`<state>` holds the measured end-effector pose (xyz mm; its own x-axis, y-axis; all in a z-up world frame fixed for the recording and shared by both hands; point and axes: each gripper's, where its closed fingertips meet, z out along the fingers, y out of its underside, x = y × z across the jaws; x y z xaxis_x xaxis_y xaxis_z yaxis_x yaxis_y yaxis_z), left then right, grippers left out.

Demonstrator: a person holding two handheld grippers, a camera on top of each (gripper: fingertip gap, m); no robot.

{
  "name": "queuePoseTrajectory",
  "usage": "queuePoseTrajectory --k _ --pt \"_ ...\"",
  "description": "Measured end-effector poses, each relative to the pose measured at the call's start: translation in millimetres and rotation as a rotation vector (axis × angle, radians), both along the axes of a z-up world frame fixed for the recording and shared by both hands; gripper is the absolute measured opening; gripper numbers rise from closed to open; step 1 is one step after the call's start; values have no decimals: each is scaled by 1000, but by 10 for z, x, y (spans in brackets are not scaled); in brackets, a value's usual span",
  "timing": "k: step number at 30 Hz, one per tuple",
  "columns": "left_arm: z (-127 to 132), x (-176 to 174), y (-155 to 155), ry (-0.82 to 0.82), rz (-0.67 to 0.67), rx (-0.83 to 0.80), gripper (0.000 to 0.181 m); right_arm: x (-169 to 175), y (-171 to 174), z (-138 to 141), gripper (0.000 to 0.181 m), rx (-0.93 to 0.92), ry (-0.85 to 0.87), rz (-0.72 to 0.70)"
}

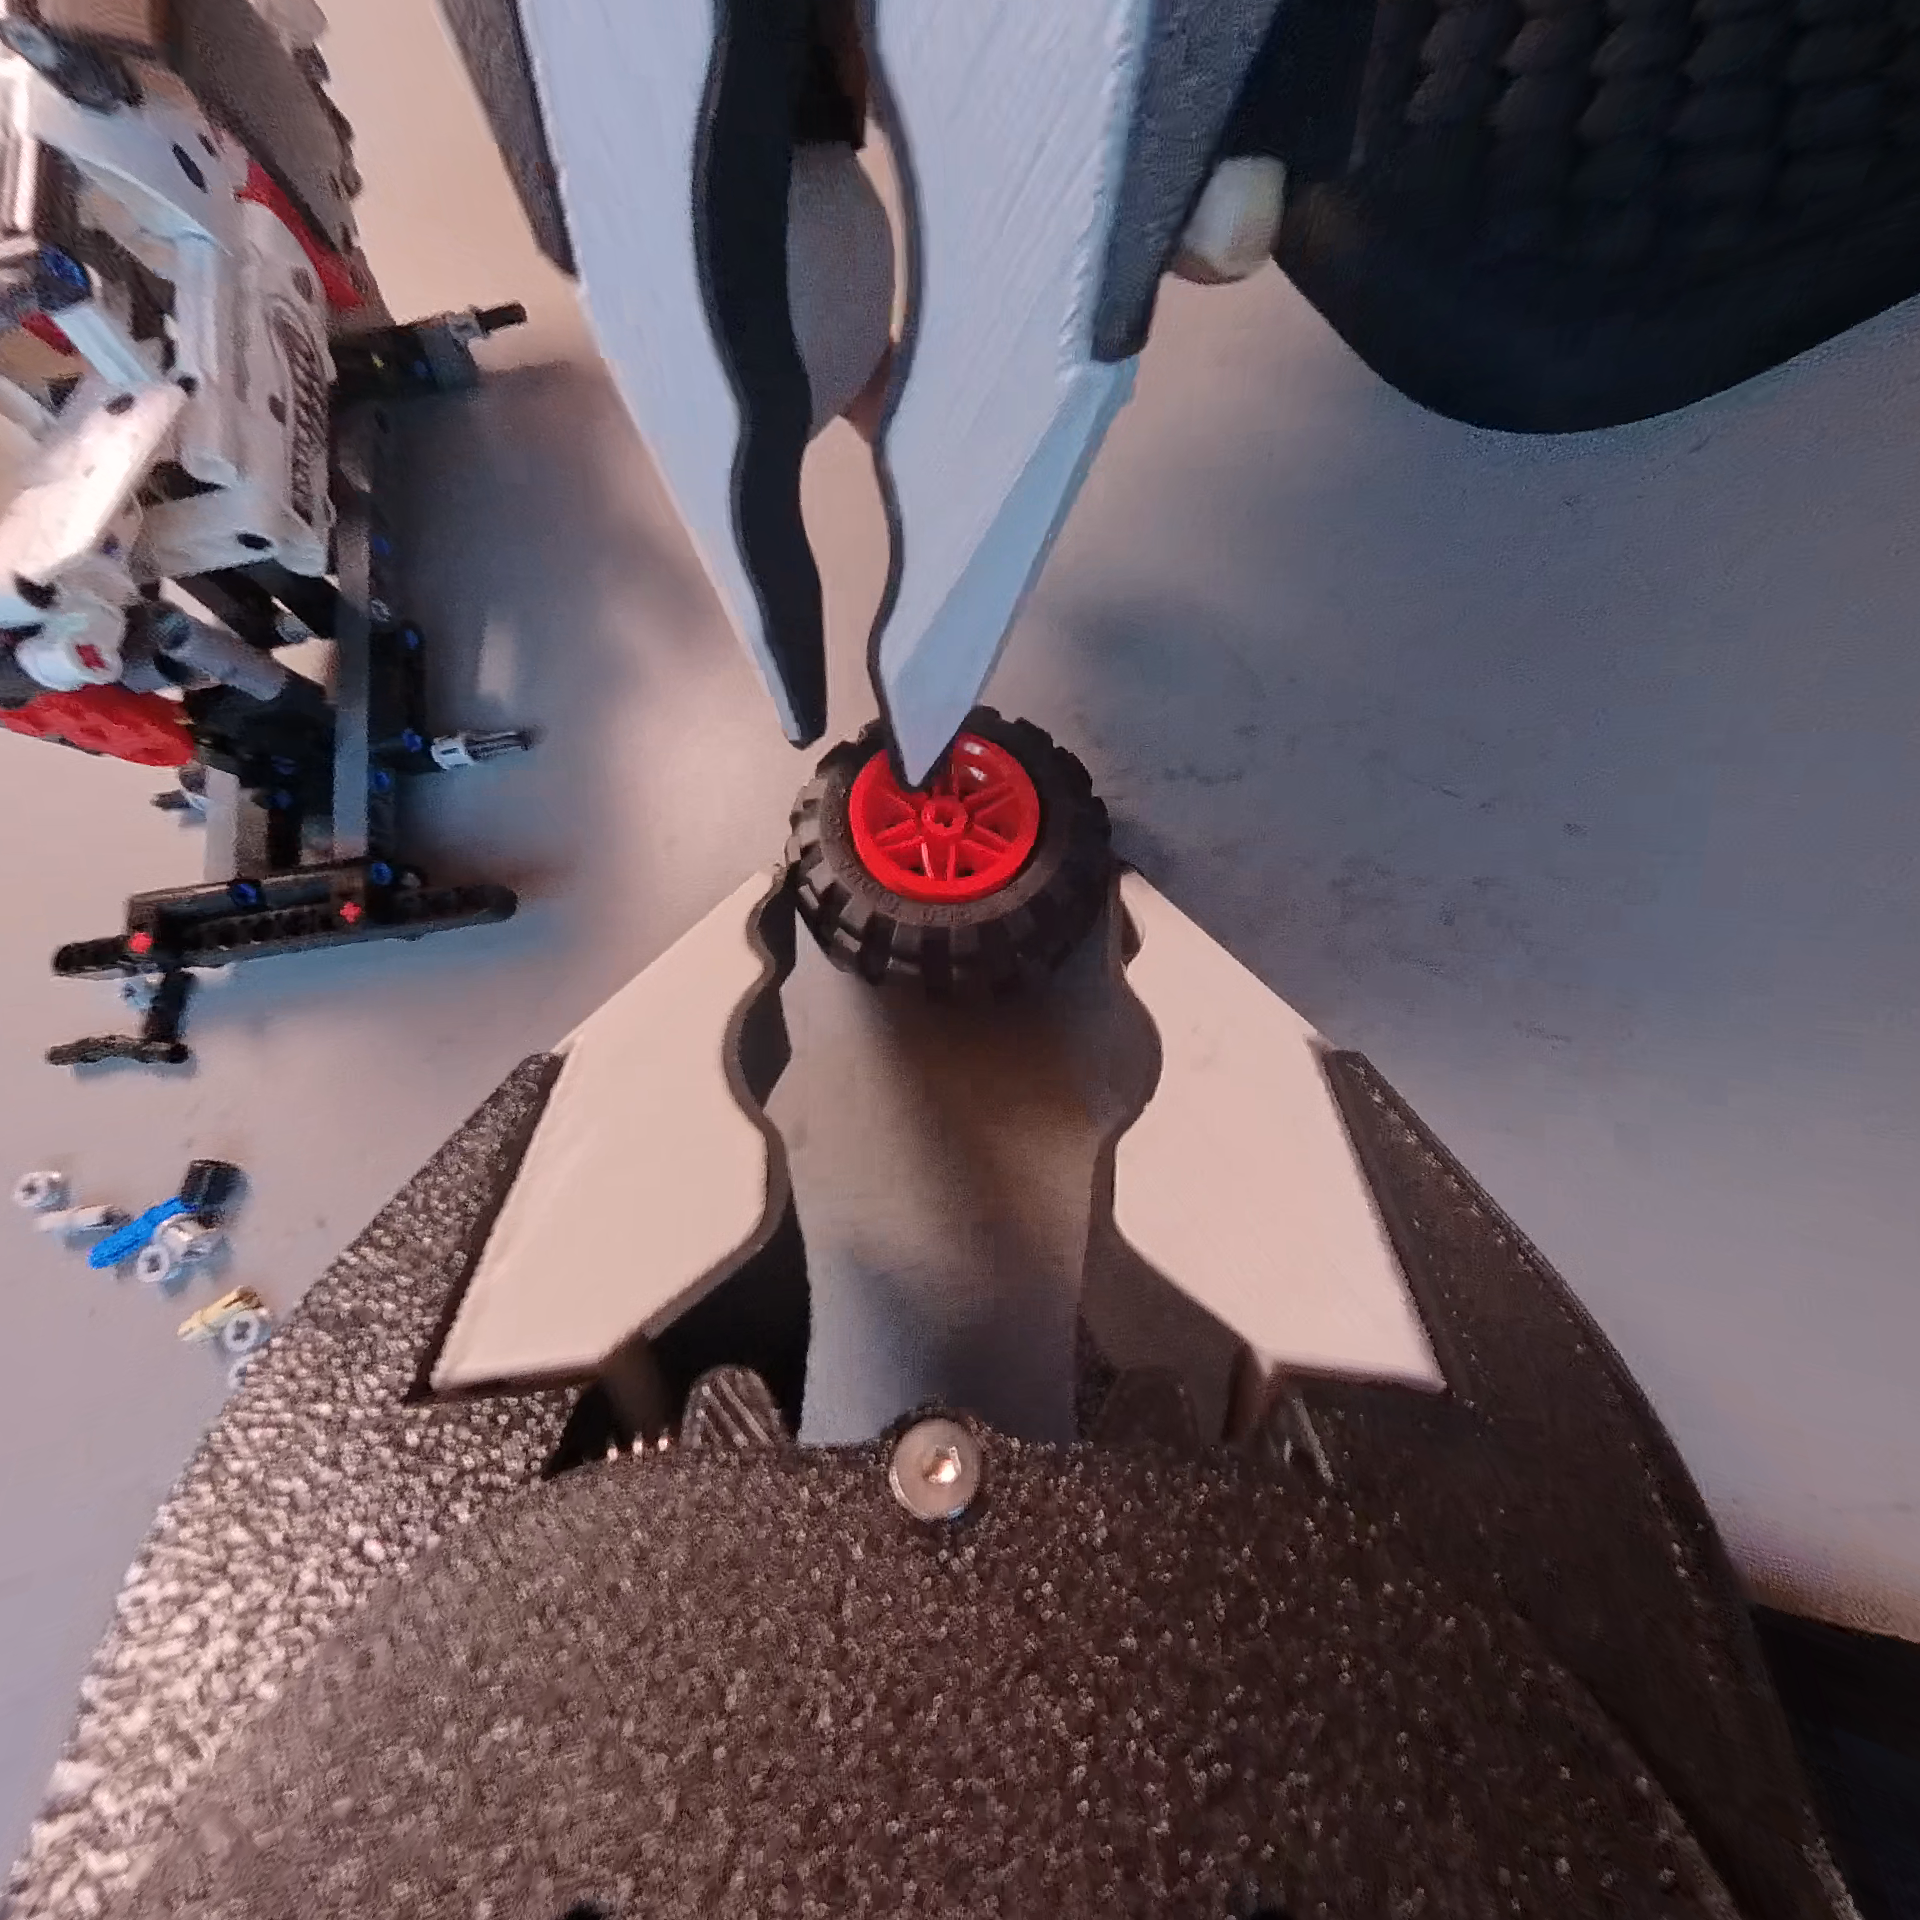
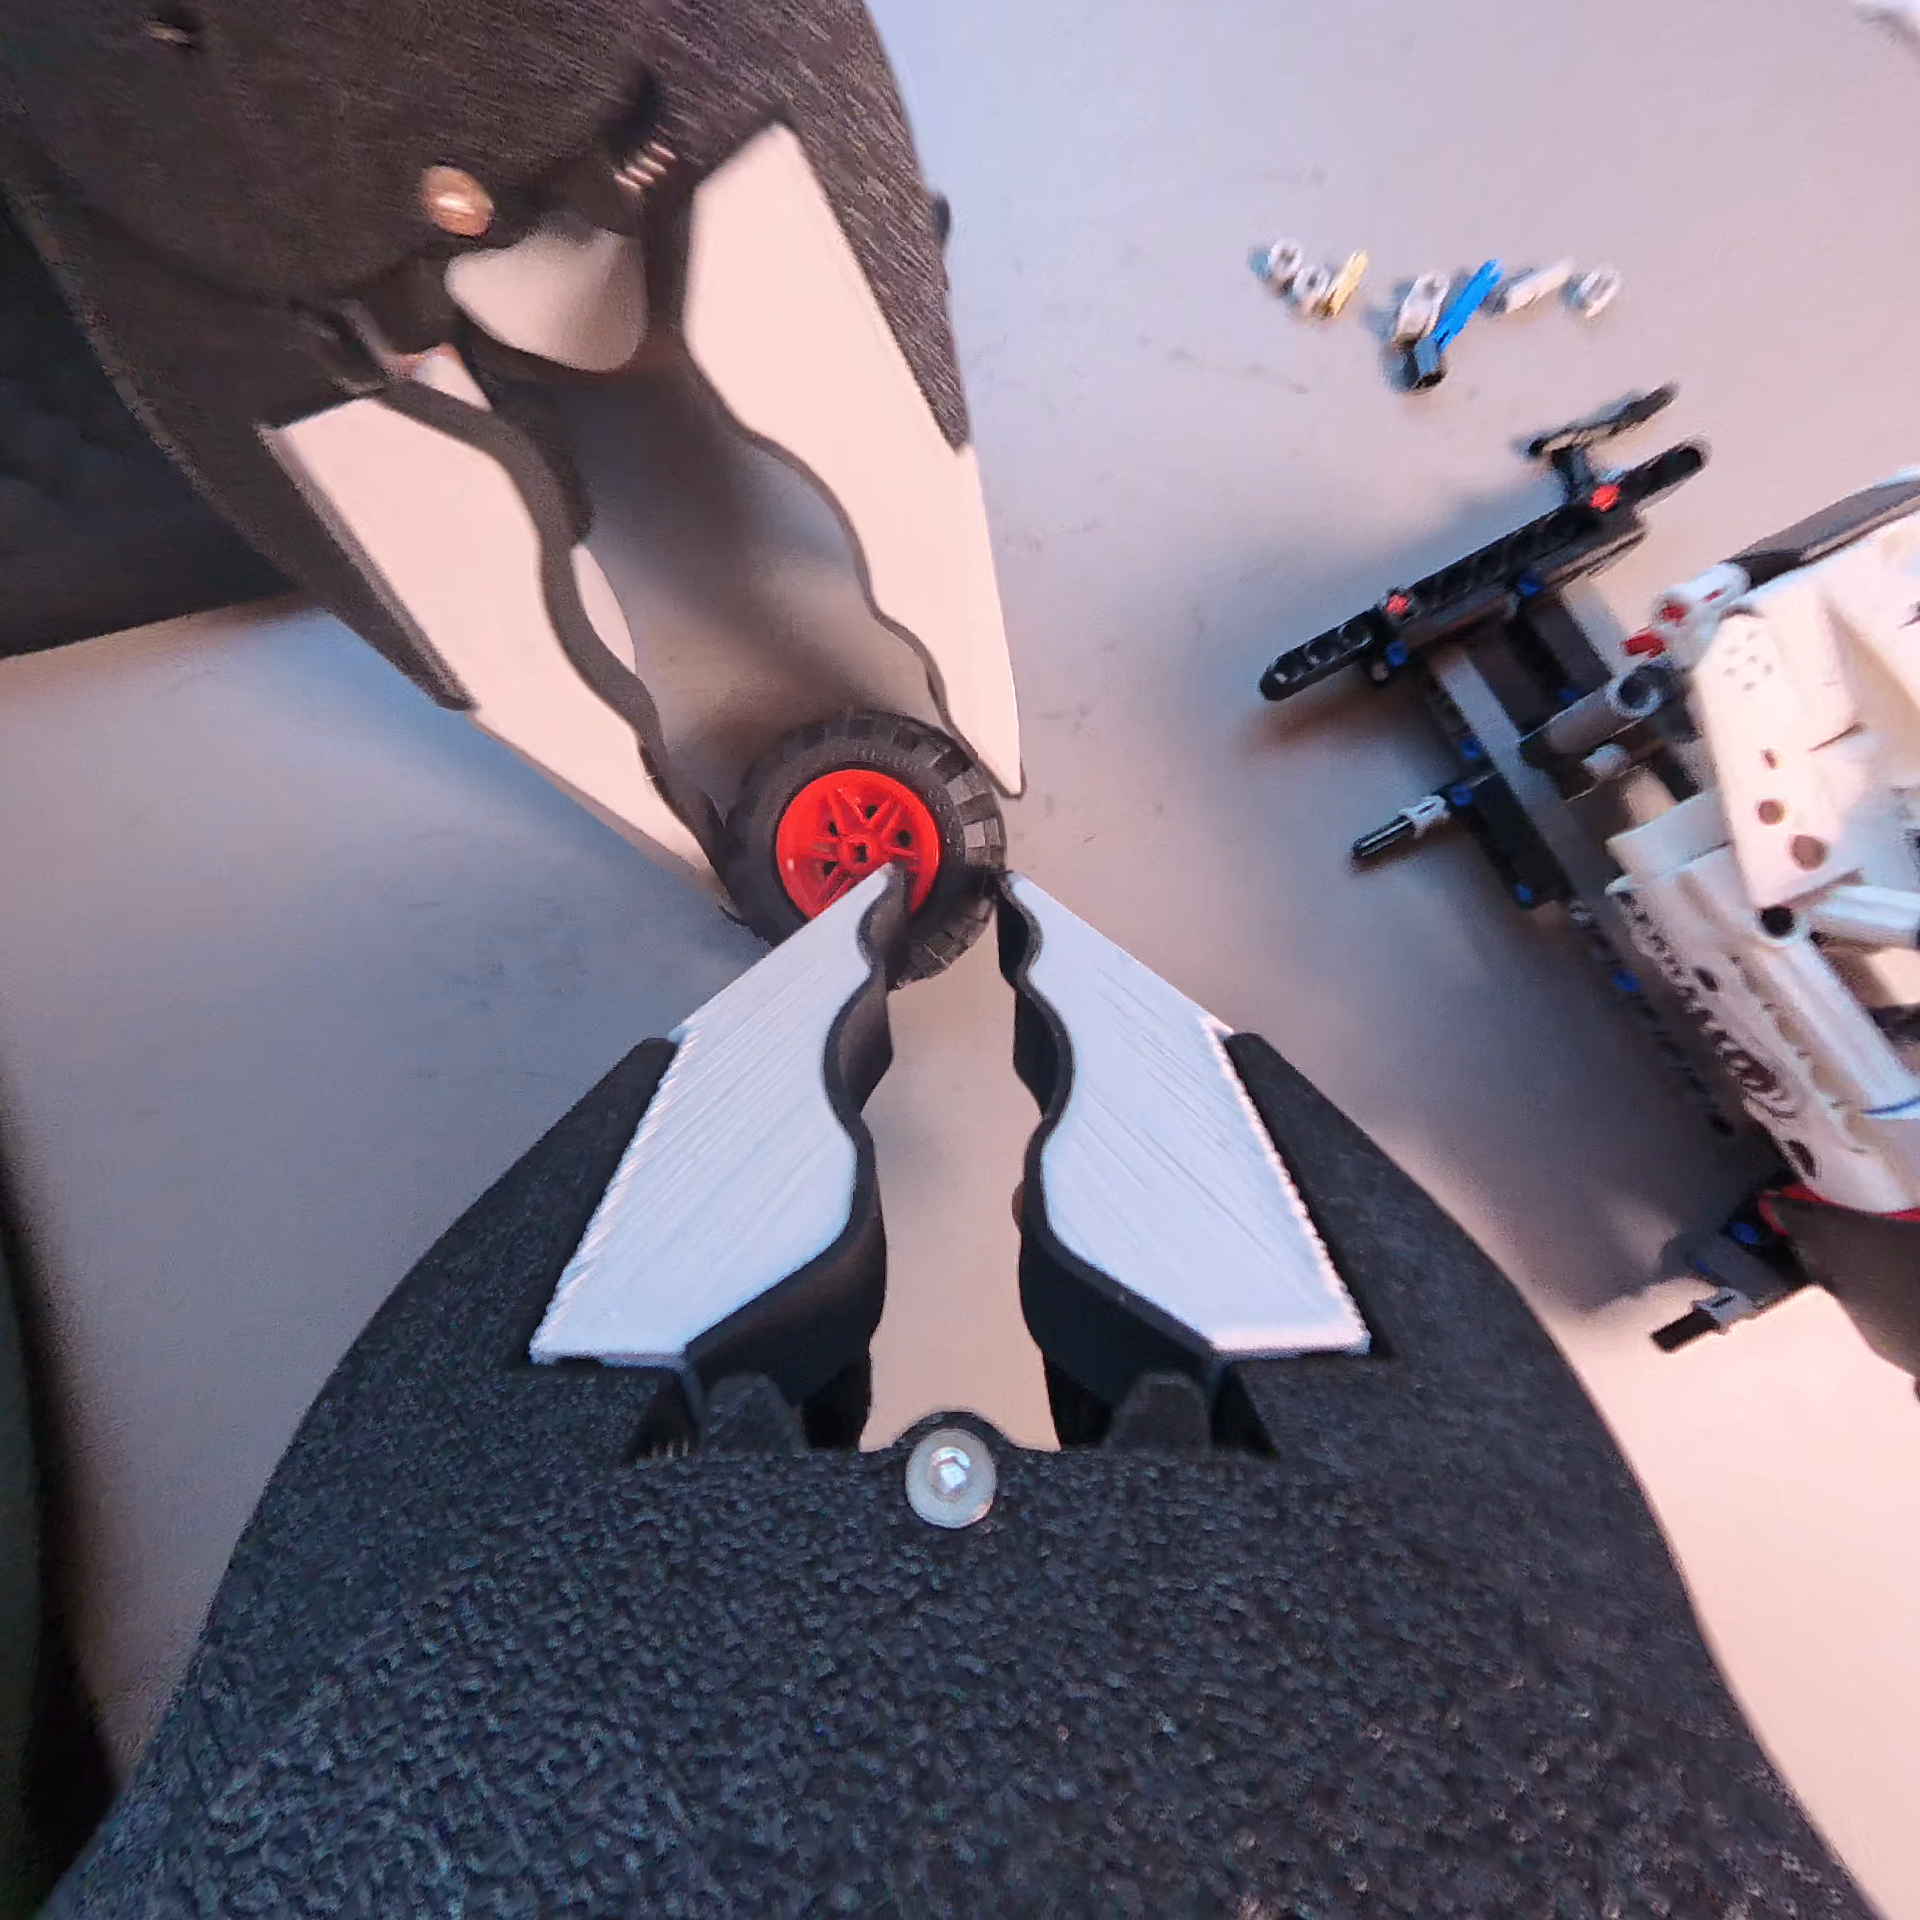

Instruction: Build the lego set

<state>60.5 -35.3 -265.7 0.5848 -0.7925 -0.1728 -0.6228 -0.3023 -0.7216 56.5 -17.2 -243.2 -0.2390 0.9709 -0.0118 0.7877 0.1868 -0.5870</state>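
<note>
A small wheel [image 1: 935, 831] with a red rim and a black knobbly tyre sits between both grippers above the table. My left gripper [image 1: 951, 883] is shut on it, with its fingertips on opposite sides of the tyre. My right gripper [image 1: 860, 758] comes in from the opposite side. In the right wrist view the wheel [image 2: 857, 842] has one fingertip of my right gripper [image 2: 948, 881] inside the red rim and the other outside the tyre, pinching the tyre wall. The left gripper [image 2: 862, 826] straddles the wheel from the upper left there.
A part-built white model on a black beam frame [image 1: 260, 520] lies on the table to the left, with axles sticking out; it shows at the right in the right wrist view [image 2: 1714, 831]. Several small loose parts [image 1: 145, 1236] [image 2: 1444, 301] lie nearby. A dark knitted sleeve [image 1: 1610, 208] is behind the right gripper. My left and right fingertips are right by each other.
</note>
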Motion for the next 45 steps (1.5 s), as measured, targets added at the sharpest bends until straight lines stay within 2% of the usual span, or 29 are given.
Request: queuePoseTrajectory --k 3,6,10,13,15,18,19,22,23,24,26,30,35,39,42,44,45 --pt "38 6 -19 80 -14 126 56 11 23 1 30 -46 -52 0" --pt "86 31 -59 154 -78 263 55 38 -12 -13 39 -187 -68 33" --pt "131 88 -137 245 -184 421 55 90 -210 -15 35 -398 -51 191" --pt "139 92 -162 245 -211 446 55 102 -298 6 27 -464 24 284" --pt "130 81 -177 186 -201 403 57 94 -299 7 25 -443 68 292" --pt "131 -25 -176 17 -113 214 64 93 -310 59 23 -344 145 286" --pt "182 -46 -183 -63 -81 150 69 94 -312 114 23 -318 182 276" --pt "378 2 -235 -294 -38 -4 70 71 -264 340 22 -207 320 218" --pt "444 14 -218 -327 -22 -4 63 66 -231 392 21 -124 360 207" --pt "485 5 -178 -337 7 4 44 44 -196 455 21 -60 403 177" --pt "557 -20 -81 -359 82 32 28 9 -136 553 20 32 476 126" --pt "589 -100 21 -314 200 89 25 -44 -73 637 18 201 595 66" --pt "666 -200 106 -255 299 203 27 -122 -51 702 12 175 682 -43" --pt "701 -229 138 -251 339 220 27 -150 -32 725 15 230 706 -112" --pt "735 -190 102 -441 299 106 25 -144 -21 776 23 118 758 -88" --pt "779 -206 92 -555 281 43 24 -149 -18 799 25 -62 762 -112" --pt "825 -206 73 -633 265 2 24 -139 -38 806 34 -153 759 -104"
